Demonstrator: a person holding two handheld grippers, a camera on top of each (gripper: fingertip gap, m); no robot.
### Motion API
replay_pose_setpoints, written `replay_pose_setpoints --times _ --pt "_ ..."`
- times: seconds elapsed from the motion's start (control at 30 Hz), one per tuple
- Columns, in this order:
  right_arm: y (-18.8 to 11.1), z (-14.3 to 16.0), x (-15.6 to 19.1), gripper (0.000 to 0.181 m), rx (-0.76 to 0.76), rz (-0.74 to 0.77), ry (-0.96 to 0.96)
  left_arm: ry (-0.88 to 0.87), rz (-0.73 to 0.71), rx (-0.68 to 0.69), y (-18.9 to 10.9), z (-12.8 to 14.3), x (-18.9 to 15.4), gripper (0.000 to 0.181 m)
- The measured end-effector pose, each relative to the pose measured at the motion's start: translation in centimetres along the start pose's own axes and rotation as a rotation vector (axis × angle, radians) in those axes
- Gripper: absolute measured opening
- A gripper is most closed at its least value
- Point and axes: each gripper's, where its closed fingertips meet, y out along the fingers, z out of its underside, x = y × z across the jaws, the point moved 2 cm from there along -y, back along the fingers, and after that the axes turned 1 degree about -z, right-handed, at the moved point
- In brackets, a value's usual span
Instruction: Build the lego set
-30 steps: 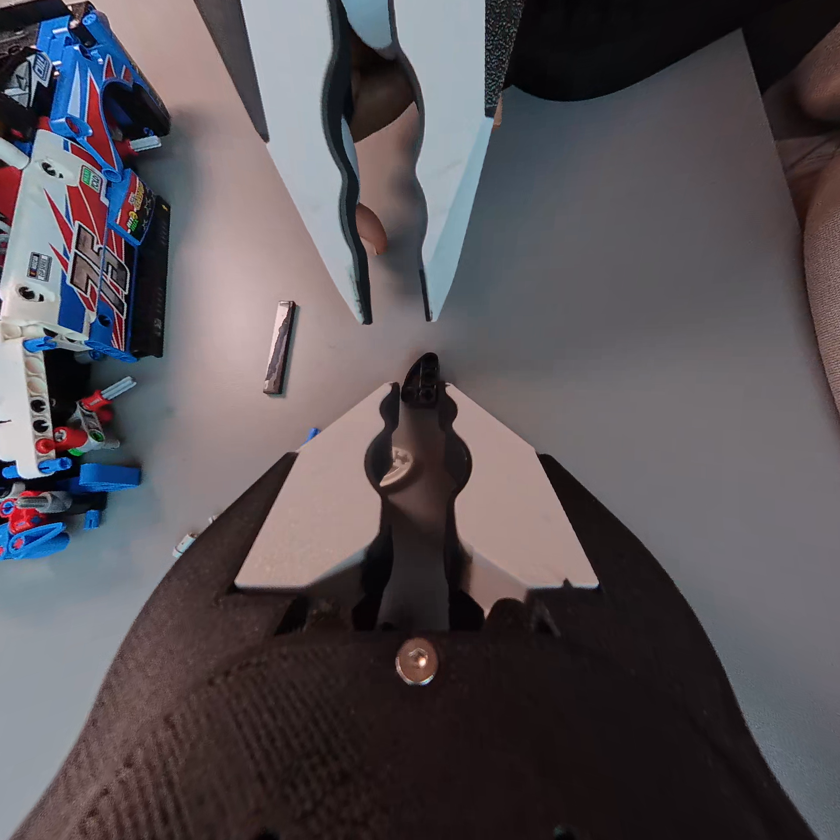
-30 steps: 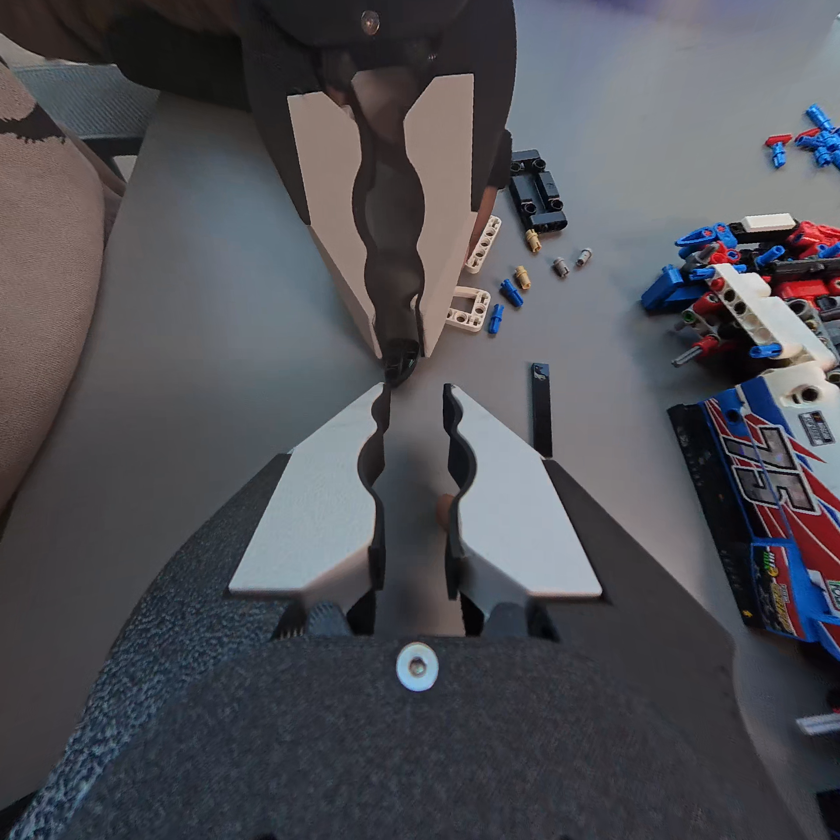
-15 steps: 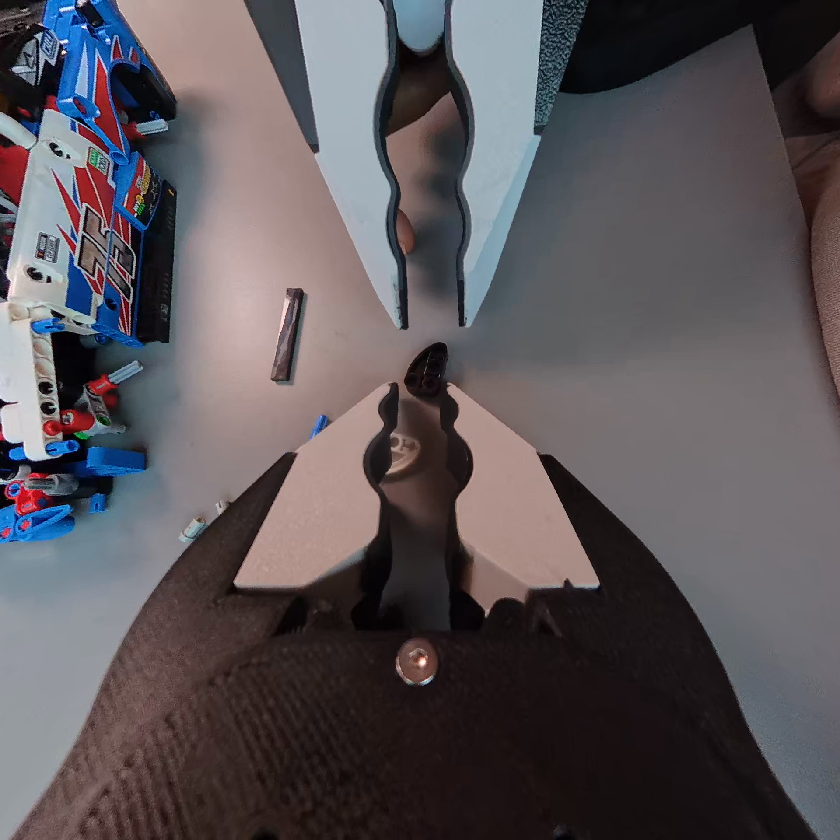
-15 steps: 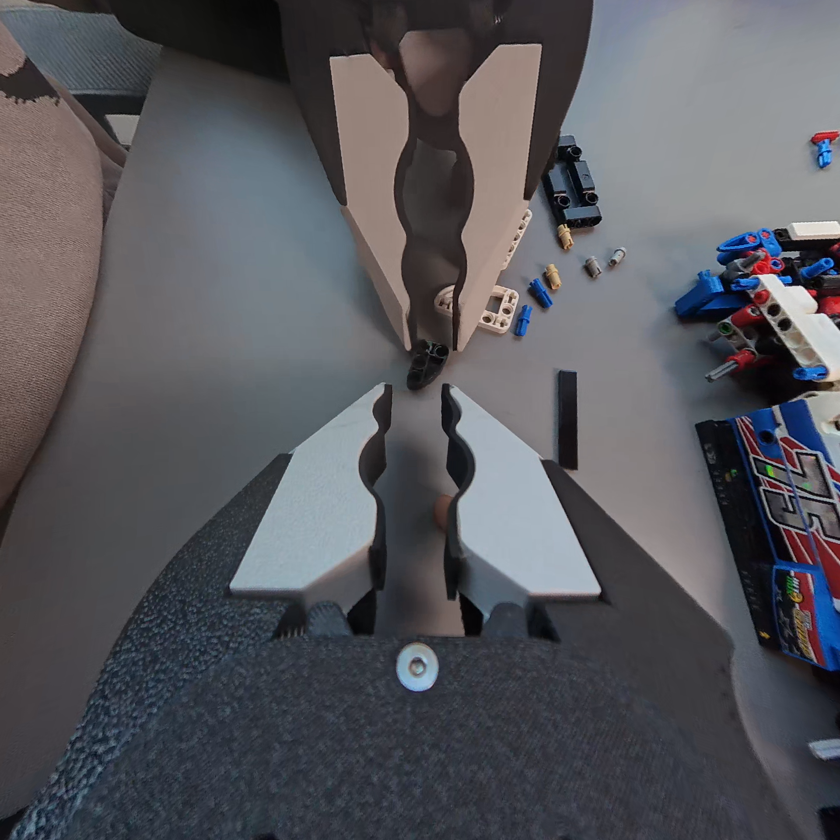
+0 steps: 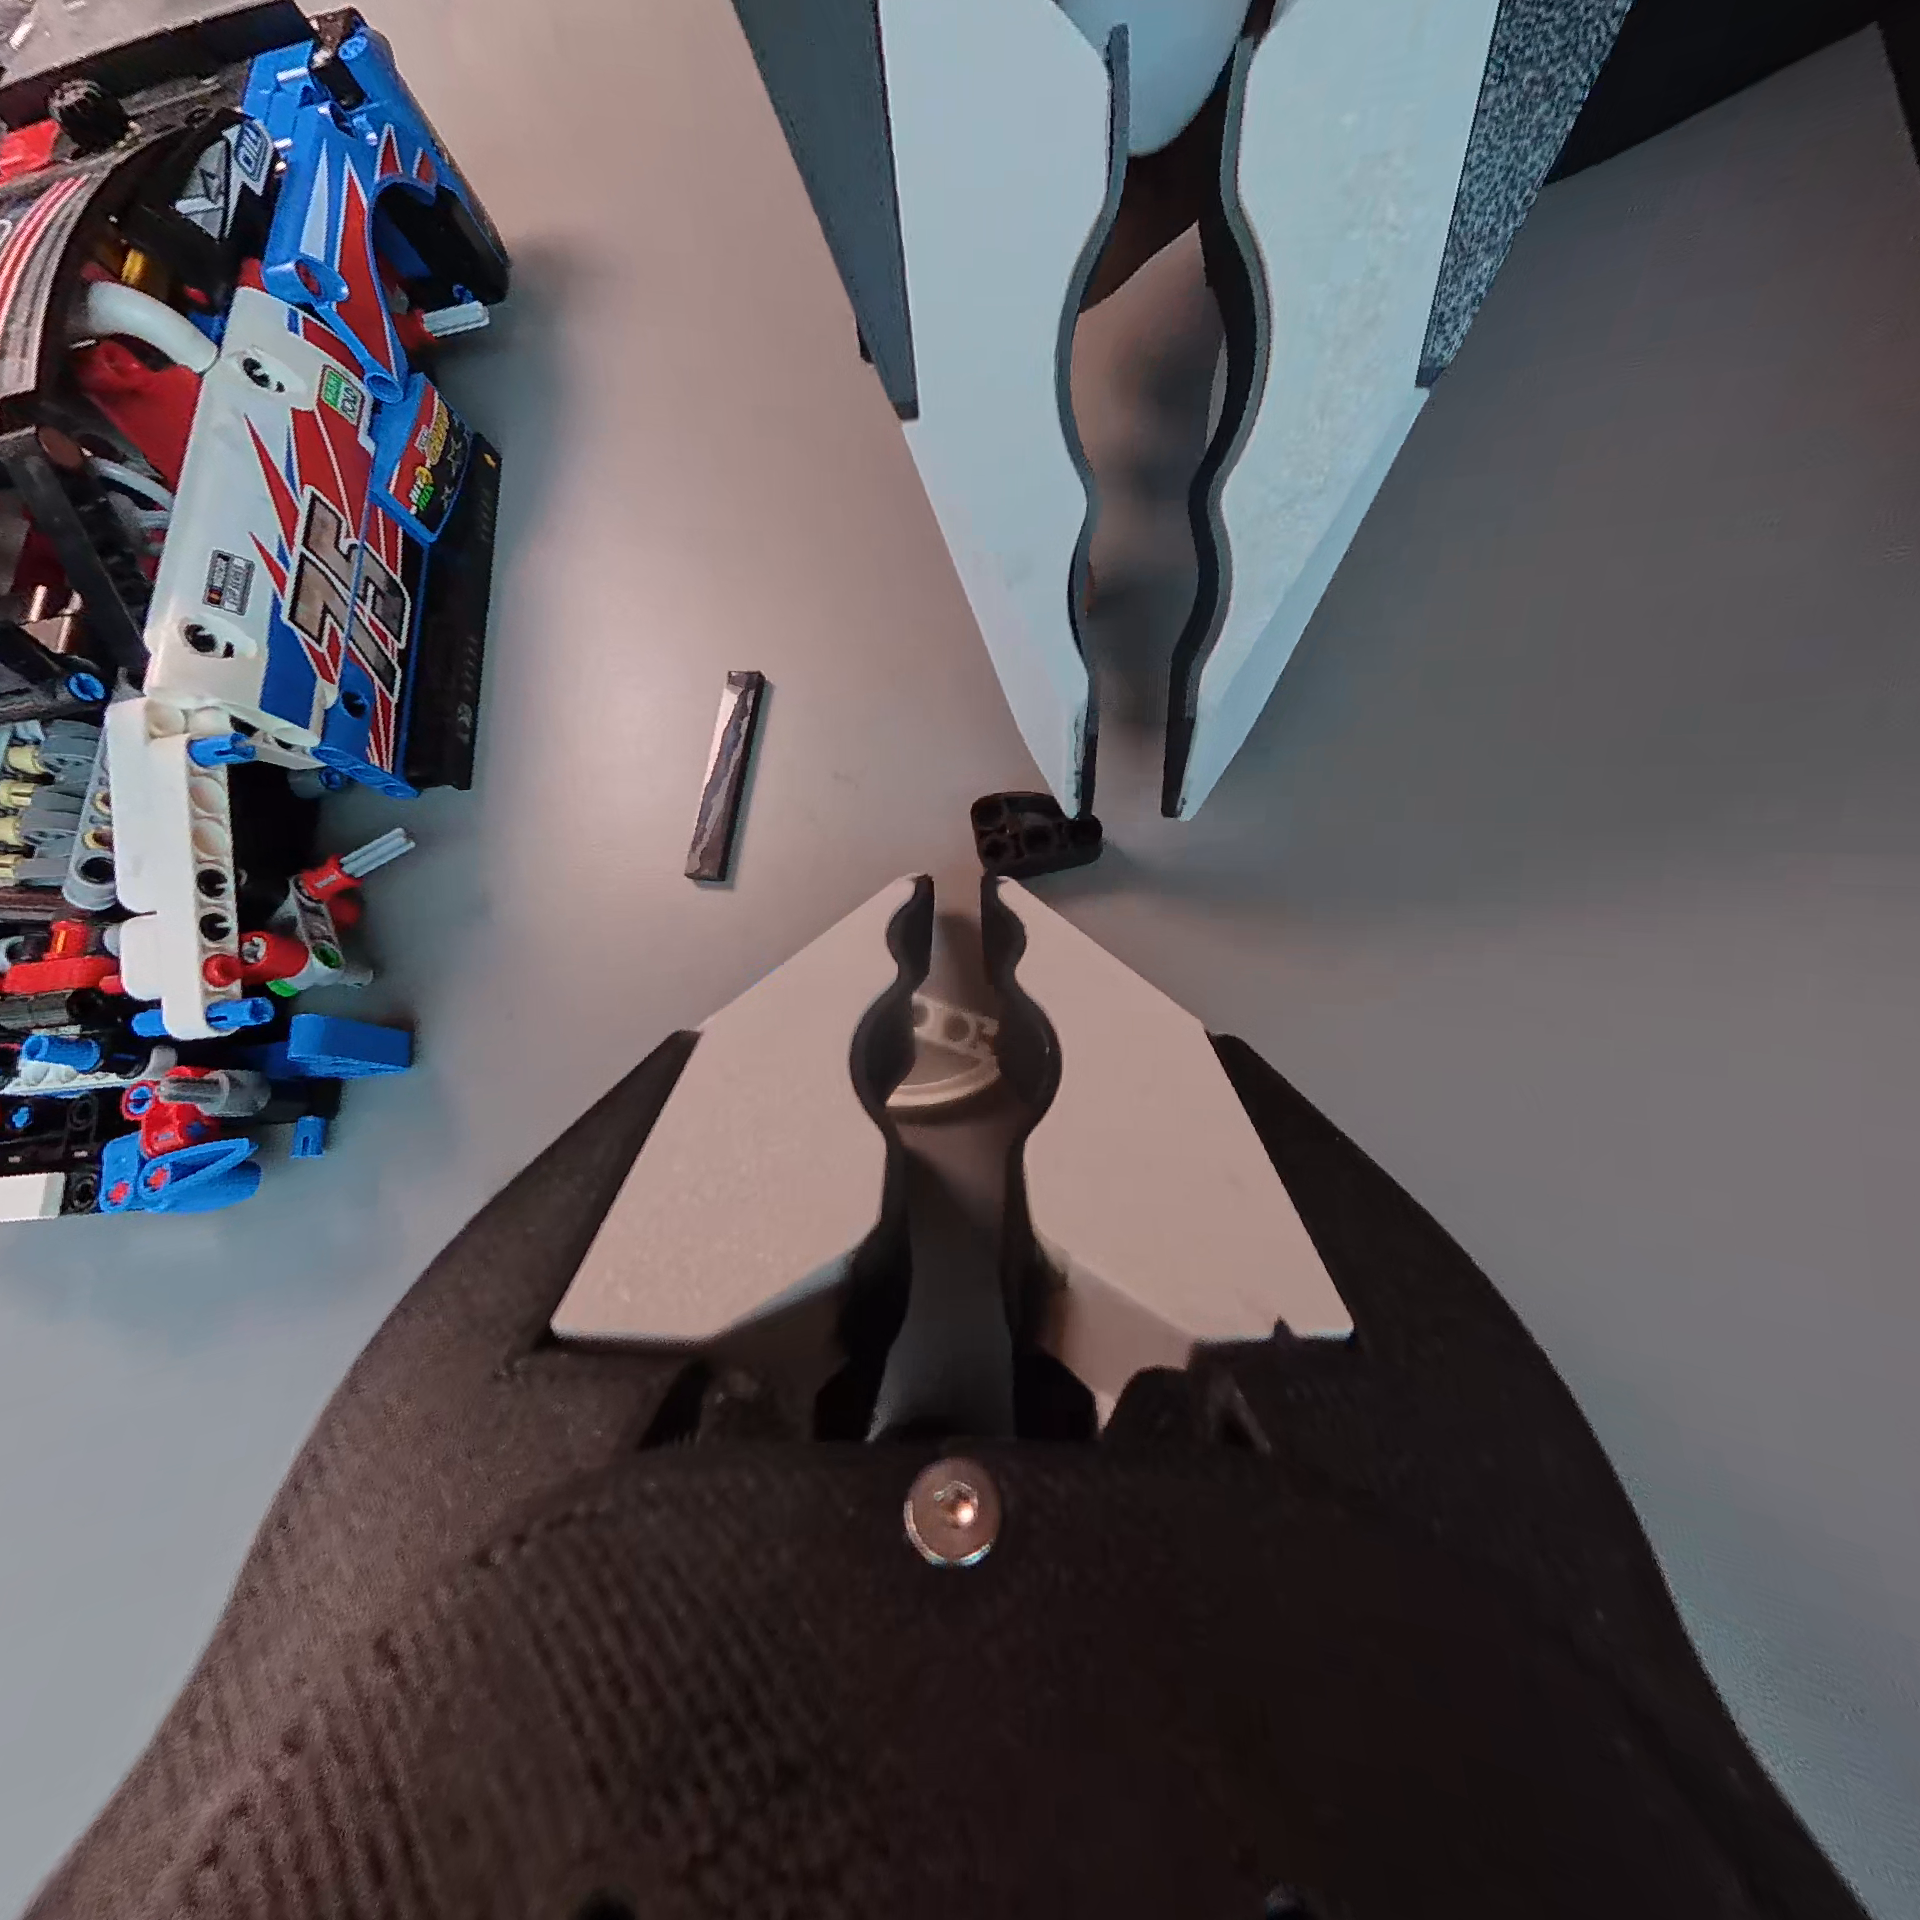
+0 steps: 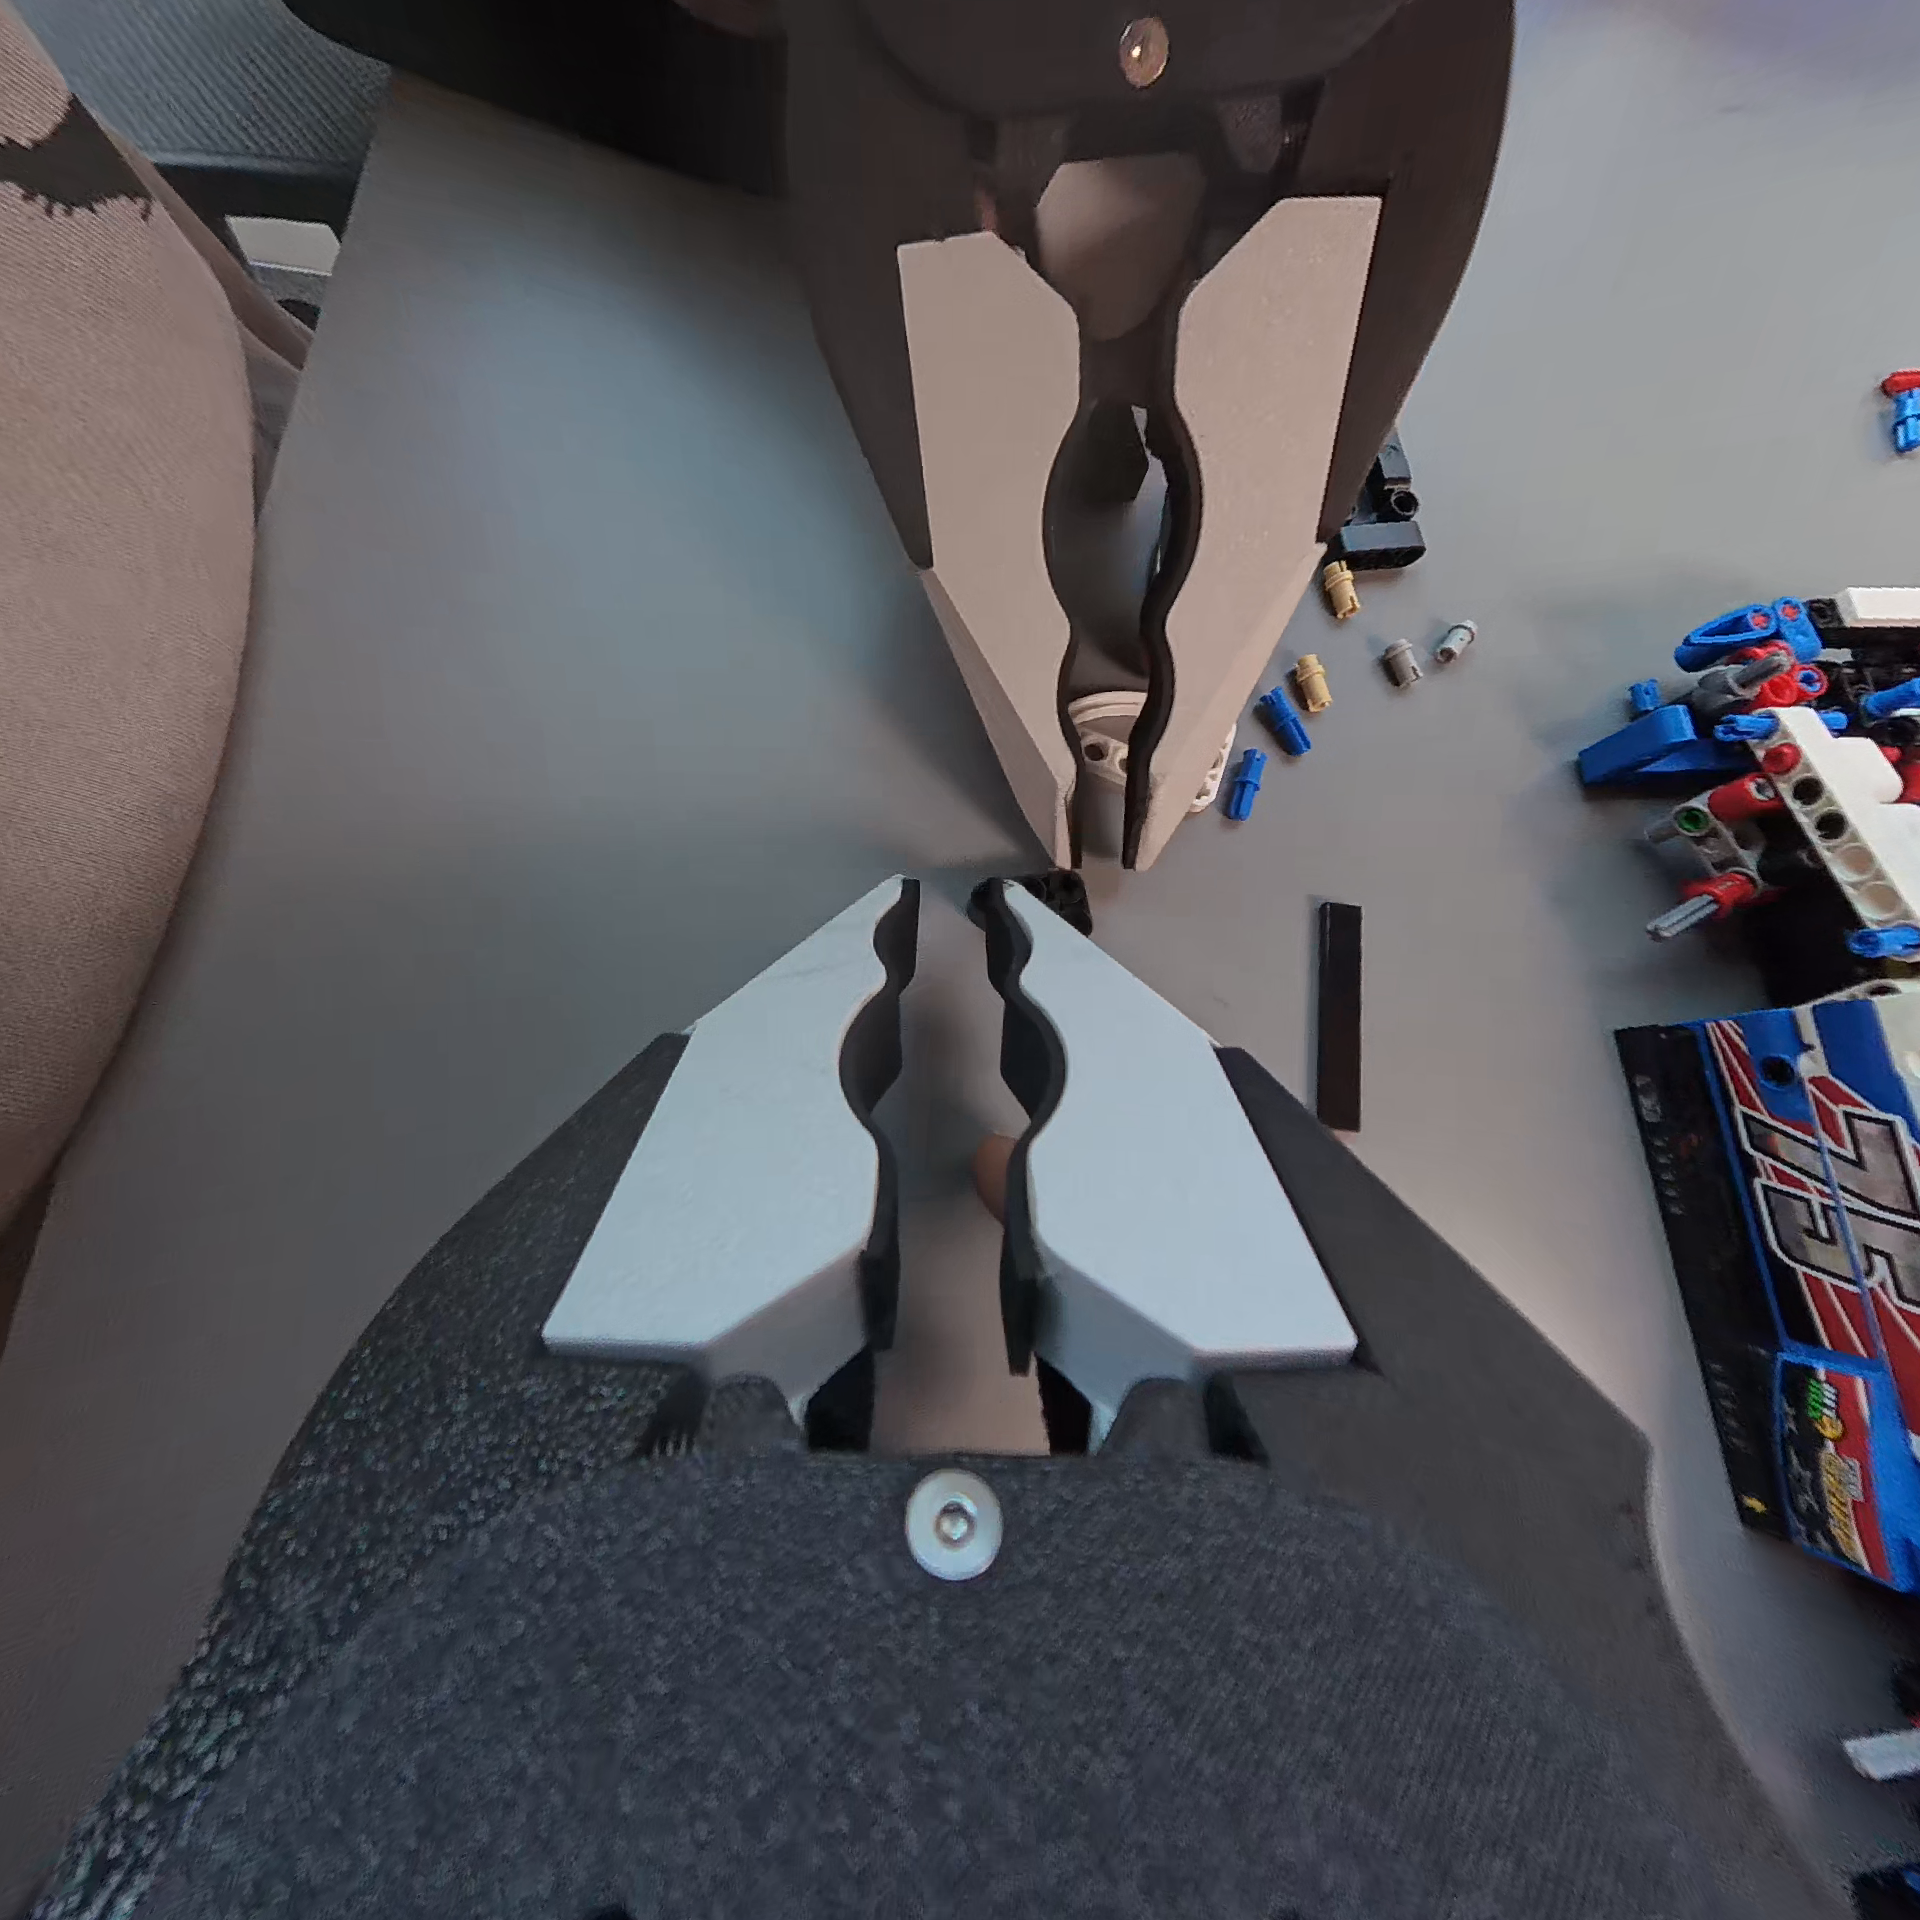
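The small black angled connector (image 5: 1031, 829) is laid on the desk (image 5: 1558, 935) between both claws, left claw (image 5: 957, 883) and right claw (image 6: 943, 885), each held slightly apart, empty.

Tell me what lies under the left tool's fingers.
Through the gap of the left tool a white round lego piece with holes shows on the grey table. Only part of it is visible; the fingers cover the rest, so its full shape cannot be told.

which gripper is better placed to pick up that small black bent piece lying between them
Likely right. The right gripper has one fingertip against the small black bent lego piece on the grey table. The left gripper, open too, sits beside the piece.
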Motion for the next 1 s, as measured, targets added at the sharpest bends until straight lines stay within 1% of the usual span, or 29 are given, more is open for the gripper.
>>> replay_pose_setpoints --times 0.13,0.27,0.47,0.63,0.73,0.83,0.9,1.0 --pt "-0.7 0.2 -1.4 0.011 -0.02 0.054 0.02 -0.01 -0.027 -0.017 -0.3 -0.1 0.6 0.007" --pt "-0.8 1.0 -2.1 0.018 -0.005 0.072 0.034 -0.04 -0.013 -0.05 -0.7 -0.6 0.6 0.007" --pt "-0.5 0.8 -1.4 0.029 0.016 0.02 -0.013 -0.039 -0.006 -0.051 -0.9 -0.6 0.5 0.01" --pt "-0.1 0.4 -1.7 0.04 0.124 -0.042 -0.106 -0.058 -0.017 -0.065 -1.1 -0.6 1.0 0.01" --pt "0.5 -0.3 -1.8 0.04 0.145 -0.093 -0.136 -0.056 -0.029 -0.067 -1.3 -0.6 1.2 0.01" --pt "1.2 -0.5 -2.0 0.039 0.181 -0.122 -0.142 -0.049 -0.034 -0.061 -1.4 -0.4 1.3 0.01" --pt "1.3 -0.4 -1.6 0.036 0.18 -0.144 -0.128 -0.045 -0.036 -0.056 -1.4 -0.3 1.3 0.011" --pt "1.2 0.0 -1.6 0.022 0.179 -0.13 -0.096 -0.038 -0.036 -0.056 -1.4 -0.3 1.2 0.01"
